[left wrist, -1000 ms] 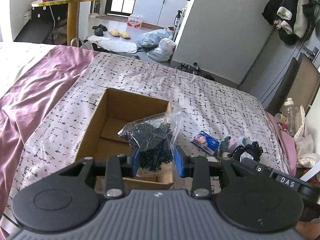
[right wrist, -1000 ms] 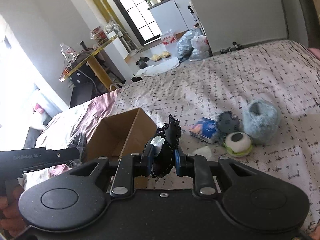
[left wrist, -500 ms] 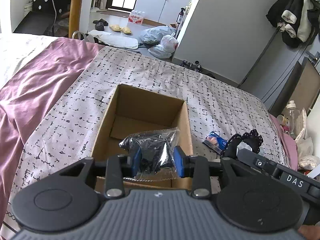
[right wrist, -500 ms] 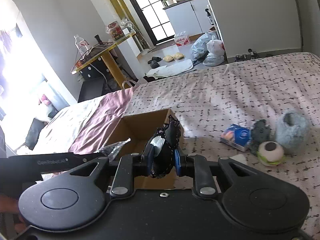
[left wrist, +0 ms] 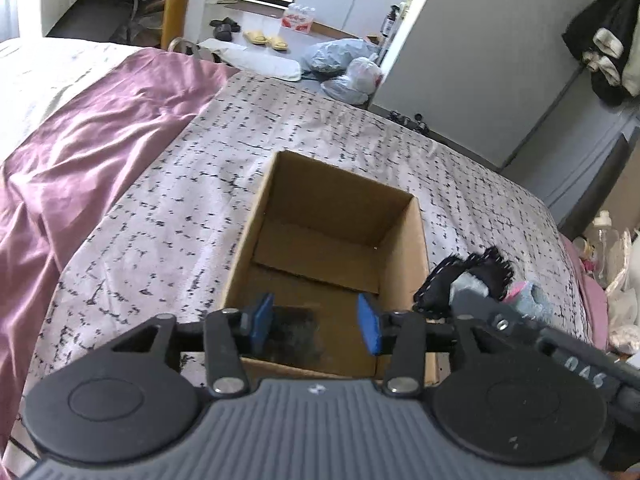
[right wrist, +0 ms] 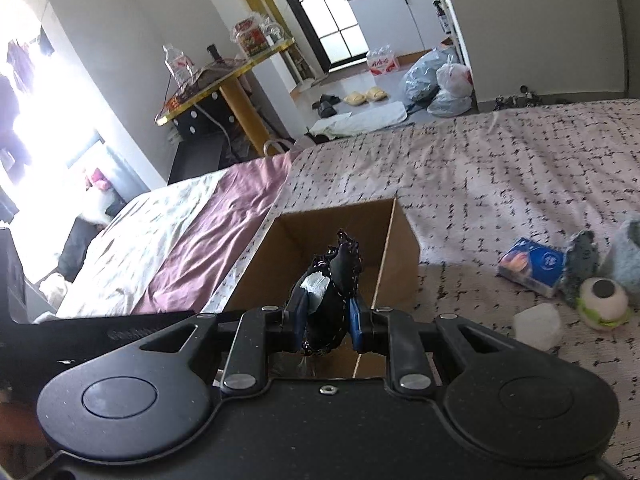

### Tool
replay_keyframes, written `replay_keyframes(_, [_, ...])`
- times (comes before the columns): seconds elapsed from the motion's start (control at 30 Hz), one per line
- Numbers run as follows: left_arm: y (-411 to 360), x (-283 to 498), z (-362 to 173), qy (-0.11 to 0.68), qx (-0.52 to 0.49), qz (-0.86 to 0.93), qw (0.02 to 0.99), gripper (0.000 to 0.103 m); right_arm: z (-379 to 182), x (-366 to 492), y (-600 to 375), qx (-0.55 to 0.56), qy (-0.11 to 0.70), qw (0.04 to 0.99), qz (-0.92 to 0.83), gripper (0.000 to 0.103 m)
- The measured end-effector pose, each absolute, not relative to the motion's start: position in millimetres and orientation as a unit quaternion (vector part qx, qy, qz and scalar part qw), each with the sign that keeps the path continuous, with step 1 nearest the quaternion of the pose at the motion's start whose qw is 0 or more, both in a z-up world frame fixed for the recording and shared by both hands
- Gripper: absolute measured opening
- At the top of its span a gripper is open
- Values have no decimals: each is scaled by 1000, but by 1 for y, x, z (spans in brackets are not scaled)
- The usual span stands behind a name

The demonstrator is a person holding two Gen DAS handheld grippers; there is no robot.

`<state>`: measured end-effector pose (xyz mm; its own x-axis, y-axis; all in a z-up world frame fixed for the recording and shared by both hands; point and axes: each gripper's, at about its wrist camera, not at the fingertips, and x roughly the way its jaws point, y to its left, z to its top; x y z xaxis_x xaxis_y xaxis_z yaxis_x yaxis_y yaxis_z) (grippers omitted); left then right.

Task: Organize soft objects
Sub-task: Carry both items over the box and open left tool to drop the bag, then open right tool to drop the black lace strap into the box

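An open cardboard box point(left wrist: 416, 240) stands on the patterned bedspread; it also shows in the right wrist view point(right wrist: 404, 240). My left gripper point(left wrist: 316, 324) is open above the box's near end. The clear bag of black items point(left wrist: 294, 334) lies inside the box below it. My right gripper point(right wrist: 326, 320) is shut on a black lace-edged soft piece point(right wrist: 338, 276) and holds it over the box. That piece also shows in the left wrist view point(left wrist: 468, 276) at the box's right wall.
On the bed right of the box lie a blue packet point(right wrist: 534, 266), a dark fuzzy item point(right wrist: 582, 258), a pale blue fluffy item point(right wrist: 624, 256), a round eye-like plush point(right wrist: 602, 298) and a white lump point(right wrist: 536, 326). A mauve sheet point(left wrist: 80, 152) covers the bed's left.
My left gripper opened and let go of the bag, which dropped into the box. My right gripper moved left over the box with the black piece.
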<state>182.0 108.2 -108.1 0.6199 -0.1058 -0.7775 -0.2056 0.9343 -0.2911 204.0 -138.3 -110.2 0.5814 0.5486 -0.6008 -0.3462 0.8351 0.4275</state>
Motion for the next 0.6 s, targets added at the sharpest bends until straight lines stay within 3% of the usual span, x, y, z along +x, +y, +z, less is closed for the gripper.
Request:
replay_keyframes(0.2, [116, 174, -101, 426, -186, 30, 885, 57, -115, 204, -125, 120, 392, 876, 253, 23])
replay_keyframes(0.3, [117, 172, -98, 424, -189, 37, 885, 59, -113, 203, -121, 114, 398, 874, 253, 31])
replay_keyframes(0.47, [115, 167, -88, 413, -189, 41, 890, 79, -106, 198, -128, 118, 394, 877, 248, 48])
replay_keyframes(0.6, [109, 165, -85, 416, -178, 51, 890, 83, -101, 196, -141, 125, 395, 876, 248, 51])
